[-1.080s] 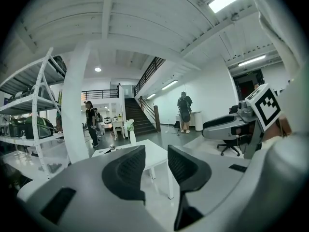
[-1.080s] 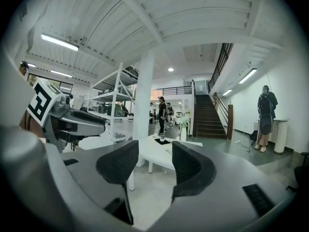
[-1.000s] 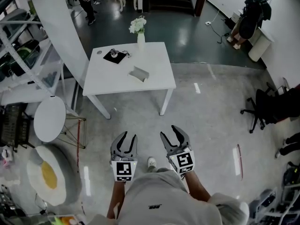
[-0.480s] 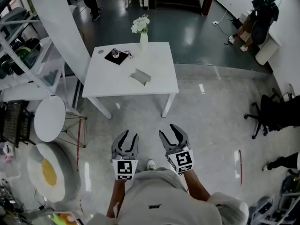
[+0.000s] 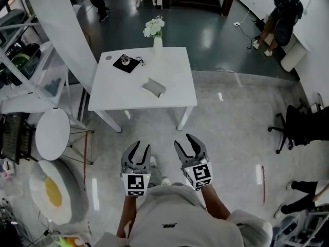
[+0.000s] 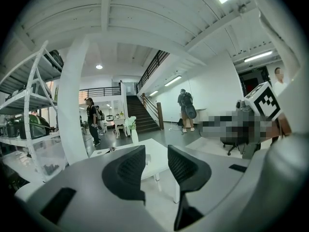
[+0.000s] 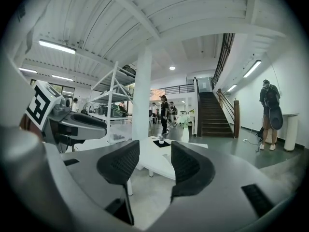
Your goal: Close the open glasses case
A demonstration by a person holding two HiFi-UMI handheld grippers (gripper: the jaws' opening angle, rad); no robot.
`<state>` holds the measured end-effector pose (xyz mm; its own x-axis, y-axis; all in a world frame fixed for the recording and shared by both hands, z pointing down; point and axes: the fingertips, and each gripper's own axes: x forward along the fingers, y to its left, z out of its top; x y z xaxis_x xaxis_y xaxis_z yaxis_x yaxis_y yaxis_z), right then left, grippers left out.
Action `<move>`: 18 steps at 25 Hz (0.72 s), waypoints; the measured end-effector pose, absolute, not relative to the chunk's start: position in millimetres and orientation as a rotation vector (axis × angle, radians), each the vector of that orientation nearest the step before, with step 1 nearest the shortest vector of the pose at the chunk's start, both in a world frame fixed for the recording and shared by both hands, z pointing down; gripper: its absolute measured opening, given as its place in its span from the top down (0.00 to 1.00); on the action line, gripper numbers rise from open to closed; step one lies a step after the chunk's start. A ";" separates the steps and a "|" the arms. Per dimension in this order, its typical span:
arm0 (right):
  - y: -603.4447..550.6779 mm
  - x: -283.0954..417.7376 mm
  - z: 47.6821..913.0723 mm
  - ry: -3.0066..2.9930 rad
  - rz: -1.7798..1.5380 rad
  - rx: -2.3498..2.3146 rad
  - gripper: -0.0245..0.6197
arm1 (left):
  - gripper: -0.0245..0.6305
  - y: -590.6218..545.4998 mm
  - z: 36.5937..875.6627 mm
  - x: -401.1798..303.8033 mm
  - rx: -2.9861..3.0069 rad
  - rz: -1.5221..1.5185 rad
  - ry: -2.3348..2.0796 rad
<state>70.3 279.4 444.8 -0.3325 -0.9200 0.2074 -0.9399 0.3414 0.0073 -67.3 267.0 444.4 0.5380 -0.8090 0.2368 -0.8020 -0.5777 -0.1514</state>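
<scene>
Far to the left of the left gripper, a round floor cushion printed like a fried egg (image 5: 49, 189) lies on the grey concrete floor, with a small round white side table (image 5: 53, 133) just beyond it.

The left gripper (image 5: 141, 148), black-jawed with a square-marker cube behind it, is held low in front of the person. Its jaws stand apart with nothing between them.

Well ahead of both grippers and out of reach stands a white rectangular table (image 5: 172, 76). The open grey glasses case (image 5: 153, 87) lies near the table's middle, lid up, touched by neither gripper. Beyond the case, toward the table's far left corner, sits a black square mat (image 5: 126, 63) with a small object on it that is too small to make out. A slim white vase of white flowers (image 5: 157, 37) stands at the far edge.

The right gripper (image 5: 184, 142) is held just beside the left one and points the same way, toward the table. Its jaws are wide but closing, and they too hold nothing.

Well off to the right of the right gripper, a black office chair (image 5: 300, 125) stands by the wall.
</scene>
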 end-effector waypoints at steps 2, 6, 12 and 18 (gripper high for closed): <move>268.9 68.3 445.4 -2.420 0.171 1.702 0.64 | 0.72 254.7 445.2 -68.4 -2.739 -0.428 1.430; 247.1 69.9 449.6 -2.395 0.177 1.702 0.64 | 0.72 228.2 447.9 -66.0 -2.750 -0.442 1.405; 204.7 65.9 451.6 -2.379 0.189 1.710 0.65 | 0.73 181.8 446.4 -67.2 -2.768 -0.429 1.377; 162.8 60.7 454.4 -2.349 0.196 1.709 0.65 | 0.73 137.6 449.4 -72.1 -2.790 -0.434 1.352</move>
